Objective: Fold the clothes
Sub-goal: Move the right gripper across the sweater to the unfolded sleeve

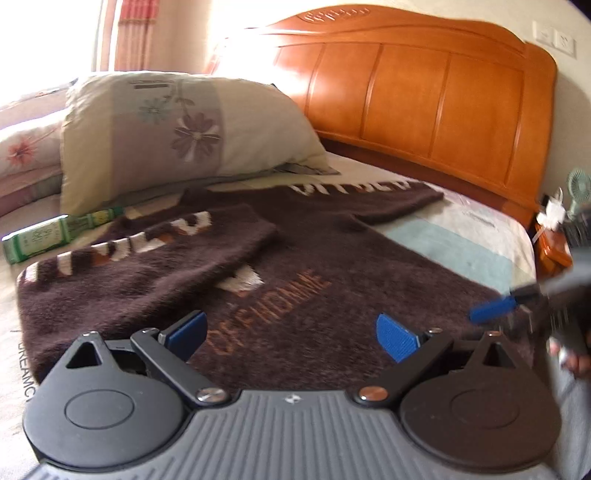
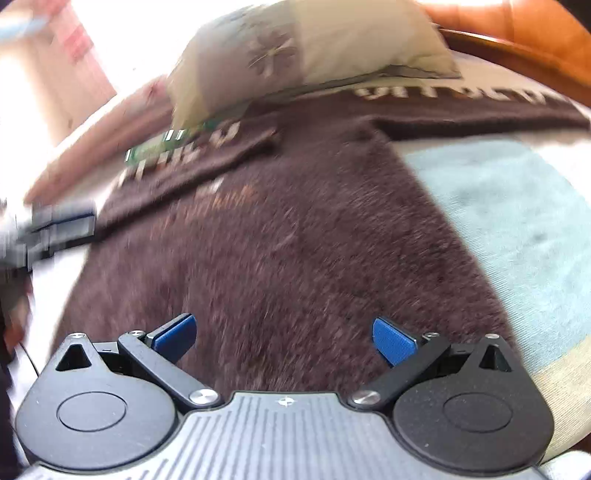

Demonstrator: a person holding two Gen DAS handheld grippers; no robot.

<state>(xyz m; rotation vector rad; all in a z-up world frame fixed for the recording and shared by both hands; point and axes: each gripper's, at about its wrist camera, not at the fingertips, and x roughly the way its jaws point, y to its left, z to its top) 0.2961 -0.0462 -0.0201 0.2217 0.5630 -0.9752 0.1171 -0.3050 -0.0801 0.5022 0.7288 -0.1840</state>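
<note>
A bed (image 1: pixel 480 236) with a pale striped sheet fills the room, backed by an orange wooden headboard (image 1: pixel 424 85), with bright window light and a curtain (image 1: pixel 135 33) at the far left. A dark brown fuzzy sweater (image 1: pixel 303 266) lies spread flat on the bed, its collar end toward the headboard, with orange lettering across its chest. One sleeve (image 1: pixel 147 251) with white letters is folded in over the body on the left; the other sleeve (image 1: pixel 384 199) stretches out to the right near the headboard. A flowered pillow (image 1: pixel 177 129) sits beyond the sweater, and a green box (image 1: pixel 55 232) lies beside the folded sleeve under the pillow's edge. The left tool (image 1: pixel 291 336) hangs over the near hem of the sweater with its blue pads standing wide apart and nothing between them; the fabric lies beneath and ahead of it, untouched. The right tool (image 2: pixel 284 338) hovers over the right half of the sweater's body, its jaws likewise spread wide and empty, with the sweater's edge and the pale blue stripe of the sheet just to its right. Each tool shows blurred at the edge of the other's view. A small fan (image 1: pixel 578 184) stands on a nightstand at the far right.
</note>
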